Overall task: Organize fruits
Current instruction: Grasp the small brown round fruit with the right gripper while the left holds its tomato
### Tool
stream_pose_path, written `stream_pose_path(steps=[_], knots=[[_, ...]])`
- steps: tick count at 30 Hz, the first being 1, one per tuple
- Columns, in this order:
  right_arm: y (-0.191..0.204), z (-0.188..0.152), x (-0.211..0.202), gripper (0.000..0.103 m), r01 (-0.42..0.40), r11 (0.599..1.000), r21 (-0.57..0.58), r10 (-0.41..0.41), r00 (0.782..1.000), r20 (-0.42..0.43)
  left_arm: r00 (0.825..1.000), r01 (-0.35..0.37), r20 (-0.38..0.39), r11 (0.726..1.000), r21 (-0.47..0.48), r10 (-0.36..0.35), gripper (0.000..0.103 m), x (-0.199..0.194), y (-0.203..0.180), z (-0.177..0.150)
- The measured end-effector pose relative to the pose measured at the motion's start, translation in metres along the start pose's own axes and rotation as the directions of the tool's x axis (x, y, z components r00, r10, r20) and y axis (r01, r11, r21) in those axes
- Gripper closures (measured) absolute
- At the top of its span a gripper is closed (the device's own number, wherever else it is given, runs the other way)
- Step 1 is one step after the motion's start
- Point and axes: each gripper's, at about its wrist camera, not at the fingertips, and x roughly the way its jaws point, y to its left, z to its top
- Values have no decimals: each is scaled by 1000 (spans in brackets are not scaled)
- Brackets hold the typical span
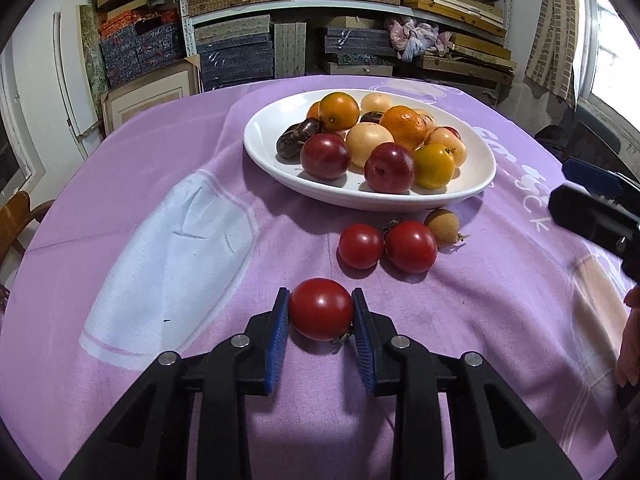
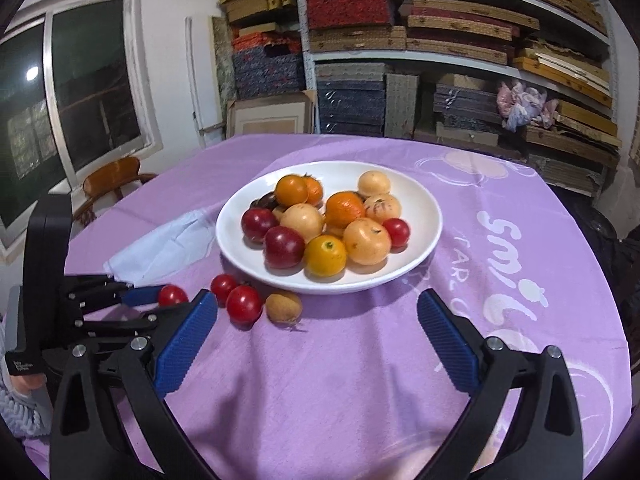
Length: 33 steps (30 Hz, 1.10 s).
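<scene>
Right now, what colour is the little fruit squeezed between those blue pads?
Red: a tomato in the left gripper, clearest in the left wrist view.

The purple tablecloth (image 2: 360, 360) on the counter carries large white lettering (image 2: 506, 256) that begins "smi"; the letters after that run off toward the cloth's edge and cannot be read. Beside it, a smaller white line (image 2: 464, 248) seems to begin "TAR", faintly. A small white label (image 2: 22, 367) on the left gripper's body is too tiny to read.
</scene>
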Motion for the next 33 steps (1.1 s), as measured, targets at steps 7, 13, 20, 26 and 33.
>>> stream_pose_path(steps=[7,13,20,26,33], knots=[[35,-7,38,37,-50,993,-104,32,986,-161,999,15,32,1000,-27,-14,72,-9,9,3],[36,-6,57,37,-44,994,-96,23,977,-211,999,26,38,998,-62,-24,72,-14,20,4],[19,-2,59,37,-53,998,-39,44,977,-210,999,38,36,997,-65,-35,72,-14,22,4],[6,-3,61,37,-28,999,16,31,977,-211,999,40,34,997,-65,-37,72,-14,23,4],[19,1,70,38,-2,1000,-26,-4,974,-225,998,42,50,996,-74,-39,72,-18,26,4]])
